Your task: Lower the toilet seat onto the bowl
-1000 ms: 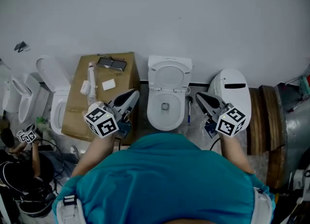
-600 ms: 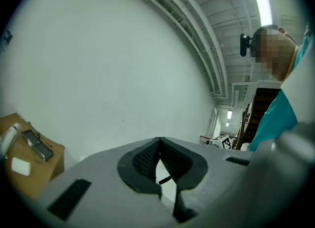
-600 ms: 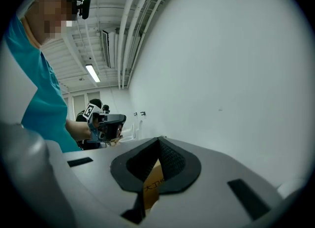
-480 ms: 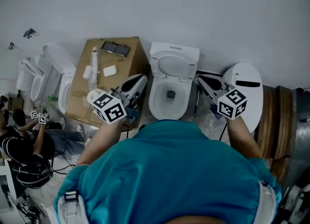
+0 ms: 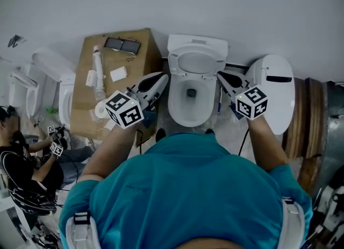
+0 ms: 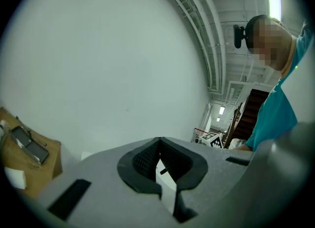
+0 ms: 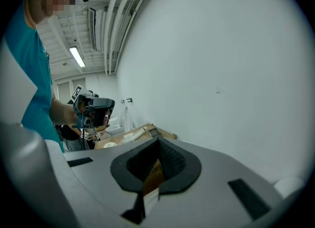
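Brought left gripper and right gripper closer within the last second, to 10 and 2 o'clock of the bowl, kept both clamped shut on nothing, and left the toilet seat upright at 12 o'clock, untouched, probably only lining up to lower it.

White toilet; brown cardboard box; teal shirt; left gripper cube black-white squares.

Couldn't read any text anywhere, tbh. The marker cubes just had black-and-white square patterns, no letters.
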`<state>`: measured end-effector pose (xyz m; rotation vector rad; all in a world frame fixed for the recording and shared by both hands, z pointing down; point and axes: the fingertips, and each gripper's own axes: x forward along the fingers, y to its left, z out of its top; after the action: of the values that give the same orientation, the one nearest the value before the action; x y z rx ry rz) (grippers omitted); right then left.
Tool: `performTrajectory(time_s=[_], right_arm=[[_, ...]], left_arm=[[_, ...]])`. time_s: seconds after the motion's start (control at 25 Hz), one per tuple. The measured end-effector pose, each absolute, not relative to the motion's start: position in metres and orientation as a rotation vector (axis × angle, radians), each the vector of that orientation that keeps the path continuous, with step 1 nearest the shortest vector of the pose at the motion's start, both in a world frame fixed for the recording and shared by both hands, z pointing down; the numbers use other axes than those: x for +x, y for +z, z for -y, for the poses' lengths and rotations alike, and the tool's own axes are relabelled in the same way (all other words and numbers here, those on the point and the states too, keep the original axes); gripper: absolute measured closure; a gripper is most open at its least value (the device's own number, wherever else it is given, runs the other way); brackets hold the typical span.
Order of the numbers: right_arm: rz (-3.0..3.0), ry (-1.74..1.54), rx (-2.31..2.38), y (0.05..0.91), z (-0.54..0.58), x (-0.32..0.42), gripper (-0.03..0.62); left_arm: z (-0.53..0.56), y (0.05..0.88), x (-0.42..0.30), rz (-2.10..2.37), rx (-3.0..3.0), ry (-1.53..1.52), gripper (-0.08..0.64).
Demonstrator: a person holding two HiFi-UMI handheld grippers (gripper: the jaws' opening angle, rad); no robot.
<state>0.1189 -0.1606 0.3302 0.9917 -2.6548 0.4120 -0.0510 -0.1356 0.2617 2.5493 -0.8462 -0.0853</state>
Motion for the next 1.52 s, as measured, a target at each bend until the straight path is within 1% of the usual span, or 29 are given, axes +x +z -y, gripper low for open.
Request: performTrajectory(time_s=[0.52,0.6,0.76,0.92,1.2,1.52], right_arm=[[2.476,0.304,0.993,0.398,0.24,0.117,0.591],[2.434,0.278,0.977,0.415,0.256,0.114,0.58],[2.329,0.201,0.931,0.452,0.286,0.111,0.517],[2.194,0.049,0.856,0.489,0.311,0.106,0.491],[2.018,-0.163,0.788,0.529,0.342,0.096,0.469],[1.947,-0.232,0.789,0.55,0.356,0.098,0.46]], left_arm=[[0.164,0.322,-0.054,0.864,2.463,-0.063,0.555],[0.168,0.332,-0.055,0.864,2.45,-0.055,0.555],[0.178,0.353,-0.051,0.853,2.437,-0.033,0.555],[0.186,0.374,-0.049,0.845,2.424,-0.014,0.555],[0.185,0.411,-0.051,0.831,2.377,-0.006,0.555],[0.182,0.432,-0.047,0.81,2.353,-0.008,0.555]])
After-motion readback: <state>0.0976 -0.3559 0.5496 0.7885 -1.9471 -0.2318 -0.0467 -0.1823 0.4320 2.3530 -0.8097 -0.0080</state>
